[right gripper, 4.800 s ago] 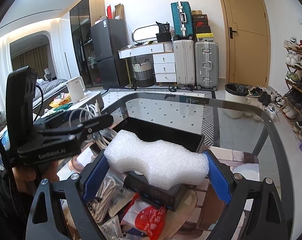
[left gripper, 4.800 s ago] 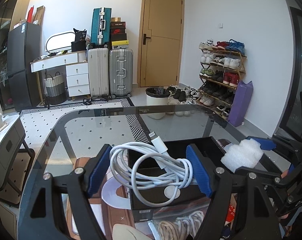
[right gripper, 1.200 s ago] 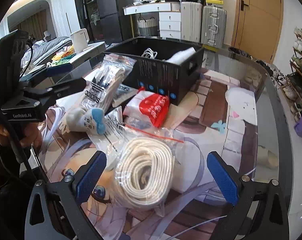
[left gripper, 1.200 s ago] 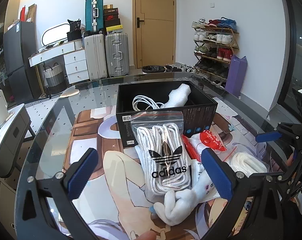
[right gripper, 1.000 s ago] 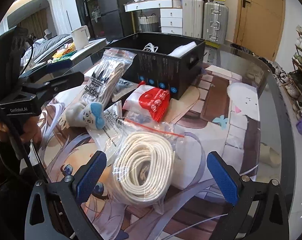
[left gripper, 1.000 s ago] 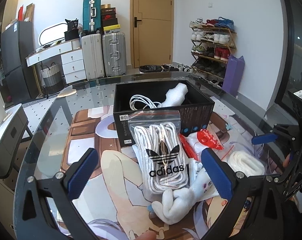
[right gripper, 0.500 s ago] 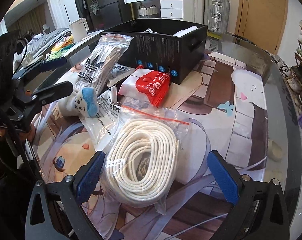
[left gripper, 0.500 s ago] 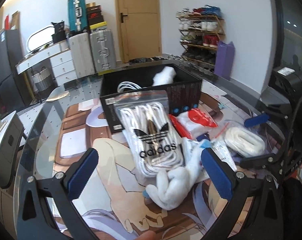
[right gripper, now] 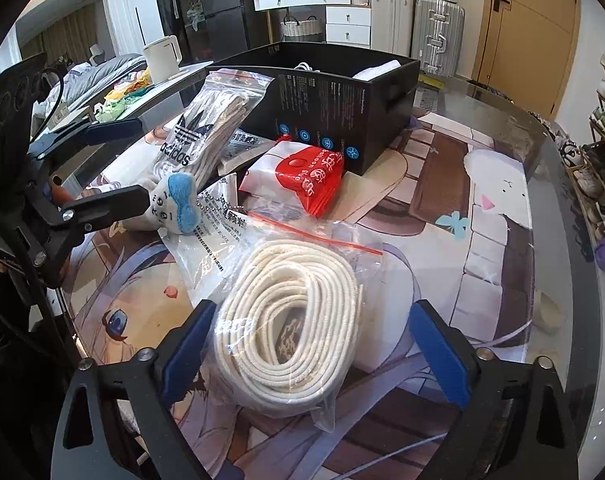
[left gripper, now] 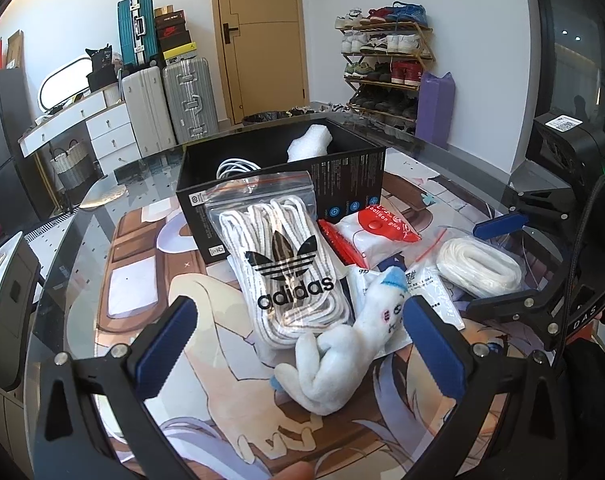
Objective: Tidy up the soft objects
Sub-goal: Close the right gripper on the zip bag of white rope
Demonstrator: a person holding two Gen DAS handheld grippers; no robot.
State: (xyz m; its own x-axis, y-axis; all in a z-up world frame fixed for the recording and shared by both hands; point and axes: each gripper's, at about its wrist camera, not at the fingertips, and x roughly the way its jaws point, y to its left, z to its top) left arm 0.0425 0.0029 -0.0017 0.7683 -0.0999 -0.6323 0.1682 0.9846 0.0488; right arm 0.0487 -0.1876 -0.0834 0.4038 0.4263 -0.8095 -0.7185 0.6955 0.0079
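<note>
A white plush toy point(left gripper: 334, 360) with a blue patch lies on the printed mat between the wide-apart fingers of my left gripper point(left gripper: 300, 344), which is open and not pressing it. A zip bag of Adidas laces point(left gripper: 286, 264) leans on the black box point(left gripper: 358, 192). That box holds a white cable point(left gripper: 238, 168) and a foam piece point(left gripper: 310, 144). My right gripper point(right gripper: 312, 346) straddles a bagged coil of white rope point(right gripper: 294, 320); its jaws are closing. The left pad is near the bag and the right pad is still apart from it. In the right wrist view the left gripper point(right gripper: 114, 164) flanks the plush toy point(right gripper: 174, 204).
A red-and-white packet point(right gripper: 310, 180) and flat printed plastic bags point(right gripper: 218, 224) lie between the box and the rope. The round glass table's edge point(right gripper: 574, 280) curves past on the right. Suitcases point(left gripper: 186, 96), drawers and a shoe rack point(left gripper: 386, 64) stand behind.
The left gripper's view has swung left, so the plush toy now sits between its fingers. The right gripper has come closer over the rope bag and its fingers have narrowed a little.
</note>
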